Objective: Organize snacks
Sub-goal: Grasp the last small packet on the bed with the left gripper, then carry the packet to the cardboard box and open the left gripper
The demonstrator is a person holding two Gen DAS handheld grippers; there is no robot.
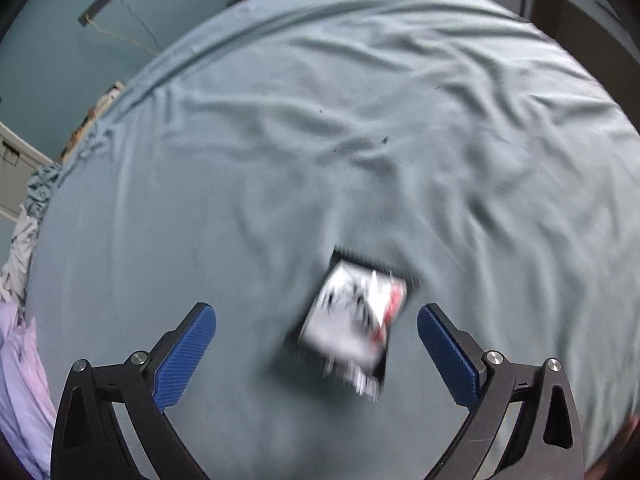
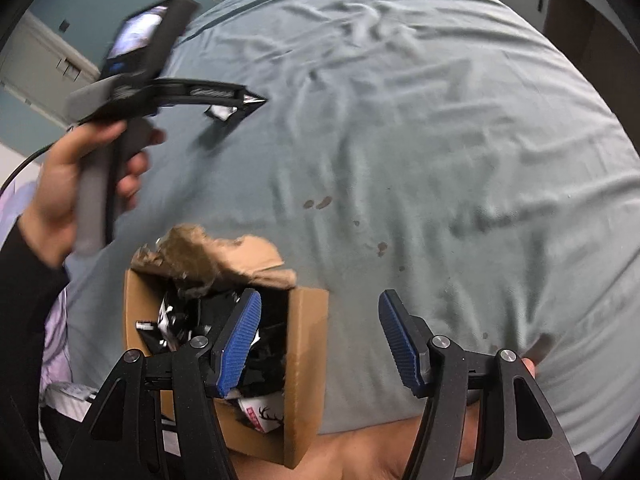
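A white, black and red snack packet (image 1: 354, 316) lies blurred on the grey-green bedsheet (image 1: 320, 140), between the open blue pads of my left gripper (image 1: 316, 320), which touch nothing. From the right wrist view, the left gripper (image 2: 224, 108) hovers over that packet (image 2: 219, 112) at the far left. My right gripper (image 2: 320, 312) is open and empty, next to a torn cardboard box (image 2: 308, 344) holding several black and white snack packets (image 2: 264, 416).
The wrinkled bedsheet (image 2: 440, 140) has small brown stains (image 2: 318, 203) near its middle. Lilac and patterned bedding (image 1: 20, 360) lies at the bed's left edge. A teal wall (image 1: 60, 40) stands behind the bed. A hand (image 2: 80, 168) holds the left gripper's handle.
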